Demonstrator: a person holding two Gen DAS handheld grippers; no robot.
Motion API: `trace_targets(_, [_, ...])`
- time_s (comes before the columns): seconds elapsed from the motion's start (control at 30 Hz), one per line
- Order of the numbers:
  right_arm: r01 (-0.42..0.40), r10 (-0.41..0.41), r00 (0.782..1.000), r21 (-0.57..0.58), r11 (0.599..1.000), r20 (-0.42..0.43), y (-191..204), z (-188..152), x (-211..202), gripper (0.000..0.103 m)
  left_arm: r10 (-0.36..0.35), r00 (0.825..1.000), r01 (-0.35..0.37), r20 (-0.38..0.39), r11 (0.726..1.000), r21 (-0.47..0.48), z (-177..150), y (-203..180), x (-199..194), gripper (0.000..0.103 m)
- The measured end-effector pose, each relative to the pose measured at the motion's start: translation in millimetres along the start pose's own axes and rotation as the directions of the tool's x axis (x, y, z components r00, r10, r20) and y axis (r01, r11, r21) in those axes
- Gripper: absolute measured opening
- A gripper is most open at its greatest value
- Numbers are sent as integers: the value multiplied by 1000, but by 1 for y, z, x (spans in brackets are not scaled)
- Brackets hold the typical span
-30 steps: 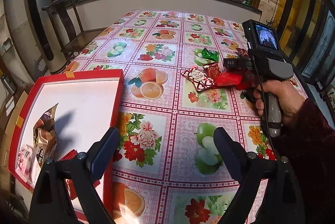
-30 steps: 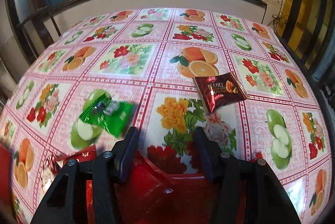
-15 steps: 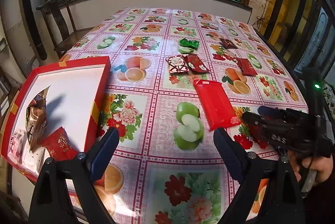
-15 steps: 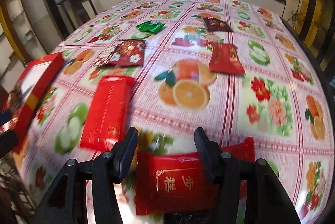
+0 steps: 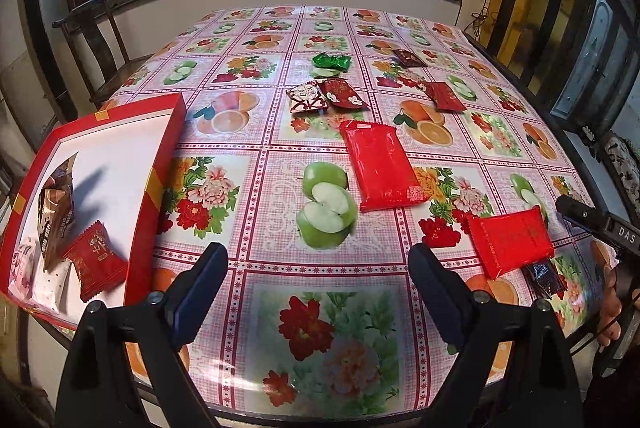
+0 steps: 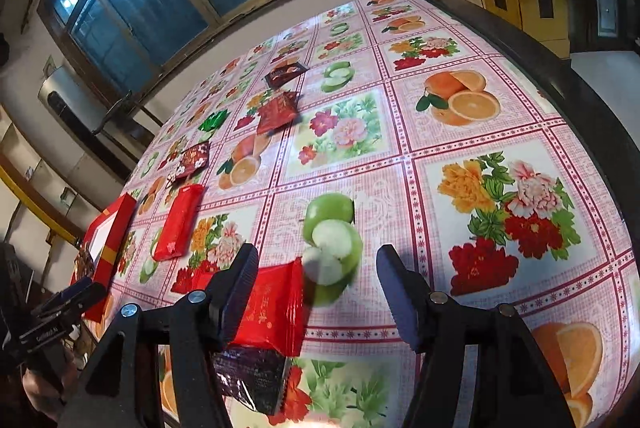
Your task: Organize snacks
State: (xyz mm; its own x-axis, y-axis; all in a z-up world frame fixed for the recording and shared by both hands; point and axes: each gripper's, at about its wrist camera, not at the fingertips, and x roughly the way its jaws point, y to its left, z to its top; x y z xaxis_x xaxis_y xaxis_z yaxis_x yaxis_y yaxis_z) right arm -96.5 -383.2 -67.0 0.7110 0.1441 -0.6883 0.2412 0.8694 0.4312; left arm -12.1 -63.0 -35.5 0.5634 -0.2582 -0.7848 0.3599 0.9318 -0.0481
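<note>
Risk, stacked packets: the small red snack packet [image 6: 276, 308] lies partly over a dark wrapped snack [image 6: 250, 372] near the tabletop [image 5: 280, 187] edge; a grab at one could drag or flip the other off the edge.
Risk, thin packets: the wrappers lie flat on glossy oilcloth, so I judge claw tips may skid over them instead of getting under.
Risk, box rim: the red box [image 5: 158, 179] hangs partly past the tabletop's left edge; a hard drop on that side might tip it.
Left claw [image 5: 318, 282]: spread wide, holding nothing, low over the near edge, pointing down the tabletop.
Right claw [image 6: 318, 294]: wide apart, nothing gripped, rolled to one side; the red packet sits beside its left finger.
Snacks placed: a red candy packet [image 5: 96, 260] and others lie in the box.
Snacks waiting: long red packet [image 5: 380, 163], green packet [image 5: 331, 61] and several red ones farther up.
</note>
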Motion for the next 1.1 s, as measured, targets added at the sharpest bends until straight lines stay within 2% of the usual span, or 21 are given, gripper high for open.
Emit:
trace_targets(0.1, [-4, 3, 1000, -67, 998, -17, 8, -14, -8, 65, 4, 1000, -4, -8, 1000, 4, -2, -1, 3, 91])
trace_targets(0.27, [-32, 14, 996, -196, 980, -92, 32, -47, -18, 66, 10, 1000, -10, -12, 1000, -8, -2, 3, 6, 91])
trace_targets(0.33, [0, -29, 994, -253, 968, -109, 47, -59, -17, 67, 3, 1000, -4, -14, 1000, -18, -2, 5, 7, 91])
trace_targets(0.47, [144, -178, 982, -345, 928, -69, 72, -68, -4, 68, -2, 1000, 2, -16, 1000, -13, -3, 5, 6, 91])
trace_targets(0.57, [182, -213, 976, -345, 921, -53, 78, -68, 4, 68, 8, 1000, -8, -12, 1000, -14, -3, 9, 4, 91])
trace_targets(0.67, [172, -203, 978, -353, 920, -50, 84, -65, 11, 66, 18, 1000, -18, -11, 999, -29, -1, 15, 3, 91])
trace_targets(0.73, [156, -180, 983, -333, 930, -42, 84, -63, 14, 45, 17, 1000, -17, -12, 999, -43, 0, 17, 4, 91])
trace_targets(0.87, [140, -155, 988, -303, 943, -25, 80, -58, 19, 26, 18, 1000, -19, -18, 999, -36, 0, 14, 7, 91])
trace_targets(0.9, [138, -150, 988, -296, 945, -21, 78, -57, 18, 18, 20, 1000, -20, -21, 999, -31, 0, 13, 8, 91])
trace_targets(1.0, [73, -80, 997, -247, 966, -19, 66, -54, 15, 10, 20, 999, -20, -28, 1000, -14, 4, 9, 11, 91])
trace_targets(1.1, [22, -25, 1000, -182, 983, -15, 50, -49, 13, 9, 35, 999, -35, -24, 999, 4, 9, 5, 13, 91])
